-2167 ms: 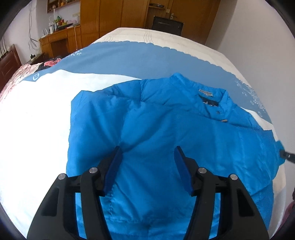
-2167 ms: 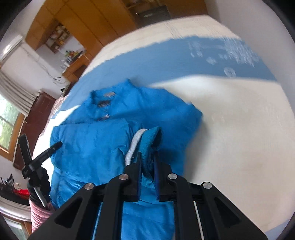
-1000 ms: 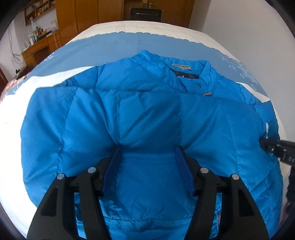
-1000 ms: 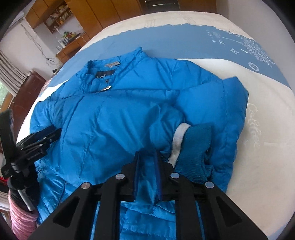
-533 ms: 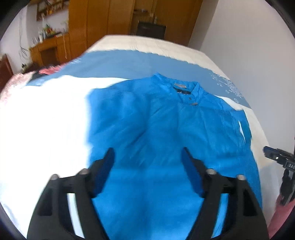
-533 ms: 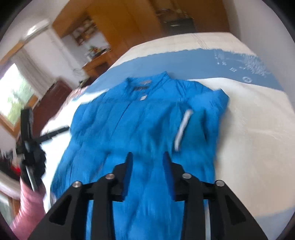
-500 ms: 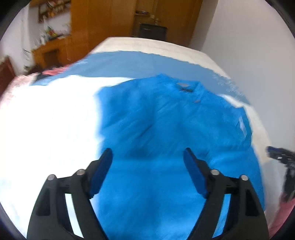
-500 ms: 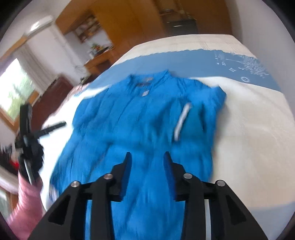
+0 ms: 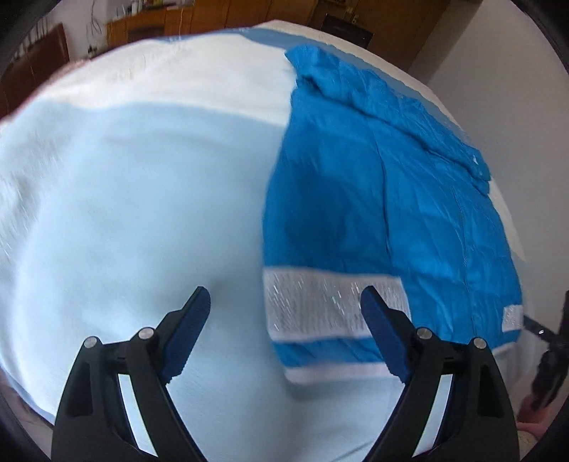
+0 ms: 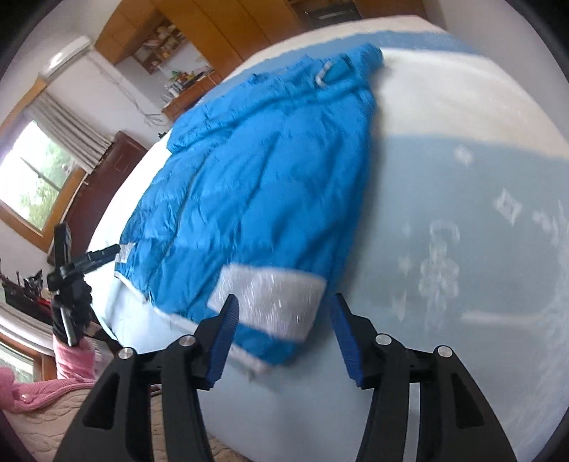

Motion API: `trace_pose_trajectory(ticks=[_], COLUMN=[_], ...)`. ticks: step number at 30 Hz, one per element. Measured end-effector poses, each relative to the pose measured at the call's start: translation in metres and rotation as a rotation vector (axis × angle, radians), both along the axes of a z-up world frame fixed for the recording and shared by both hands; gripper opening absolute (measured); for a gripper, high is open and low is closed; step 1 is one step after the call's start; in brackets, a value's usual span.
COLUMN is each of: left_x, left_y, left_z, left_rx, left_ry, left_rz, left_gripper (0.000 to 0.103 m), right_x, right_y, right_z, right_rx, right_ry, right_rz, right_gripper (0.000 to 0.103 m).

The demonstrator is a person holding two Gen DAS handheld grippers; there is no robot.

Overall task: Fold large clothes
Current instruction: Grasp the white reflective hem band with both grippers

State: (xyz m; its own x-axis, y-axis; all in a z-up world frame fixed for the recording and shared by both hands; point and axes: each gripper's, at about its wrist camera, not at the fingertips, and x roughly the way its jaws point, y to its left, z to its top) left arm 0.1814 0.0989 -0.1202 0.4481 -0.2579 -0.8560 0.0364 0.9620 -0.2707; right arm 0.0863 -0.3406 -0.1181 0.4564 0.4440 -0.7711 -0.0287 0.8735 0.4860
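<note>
blue quilted nylon, puffy and slick, is making up the jacket [image 9: 384,199] that is lying flat on the bed [image 9: 117,199], with both sleeves folded in over the body and the collar end pointing away toward the wooden cupboards [image 10: 227,25]. the silvery reflective band [image 9: 330,302] near the hem is sitting closest to both cameras.

the left gripper [image 9: 284,330] is hovering with its jaws wide apart and holding nothing, off the jacket's left hem corner. the right gripper [image 10: 284,334] is likewise spread open and empty, its blue pads framing the reflective band [image 10: 270,302] at the opposite hem corner.

judging from this, the hem is probably getting grabbed next and carried up toward the collar. the risks are looking like these: the padded fabric is thick and slippery, so a shallow pinch is likely catching only the top layer and leaving the back panel behind; the tucked sleeves are likely sliding out if the lift is uneven; and trapped air is probably making the fold spring back open. the left gripper is sitting mostly over bare sheet, so closing there is risking a bite of bedding instead.

no brand or label is readable; faint pale motifs on the sheet [image 10: 441,256] are too blurred to read as writing.
</note>
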Motion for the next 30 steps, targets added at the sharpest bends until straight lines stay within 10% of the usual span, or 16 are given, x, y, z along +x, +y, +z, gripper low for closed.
trace_pose_trajectory(ticks=[9,13,19,30], left_x=[-0.009,-0.008,-0.012,-0.050], left_y=[-0.014,-0.019,-0.014,-0.001], left_z=[-0.008,-0.010,-0.004,0.005], left_rx=[-0.067,-0.081,-0.091,-0.160], left_ry=[-0.023,-0.025,-0.051,-0.065], left_rz=[-0.014,-0.027,0.003,-0.009], left_gripper=[0.082,0.062,0.017,0.013], right_x=[0.002,0.007,0.012,-0.035], right_y=[0.002,0.007,0.008,0.017], right_z=[-0.022,-0.027,-0.030,-0.013], right_rx=[0.100,0.113,0.137,0.051], right_ry=[0.010,-0.007,-0.018,-0.071], right_rz=[-0.020,-0.015,0.000,0.066], right_gripper=[0.054,0.051,0.016,0.010])
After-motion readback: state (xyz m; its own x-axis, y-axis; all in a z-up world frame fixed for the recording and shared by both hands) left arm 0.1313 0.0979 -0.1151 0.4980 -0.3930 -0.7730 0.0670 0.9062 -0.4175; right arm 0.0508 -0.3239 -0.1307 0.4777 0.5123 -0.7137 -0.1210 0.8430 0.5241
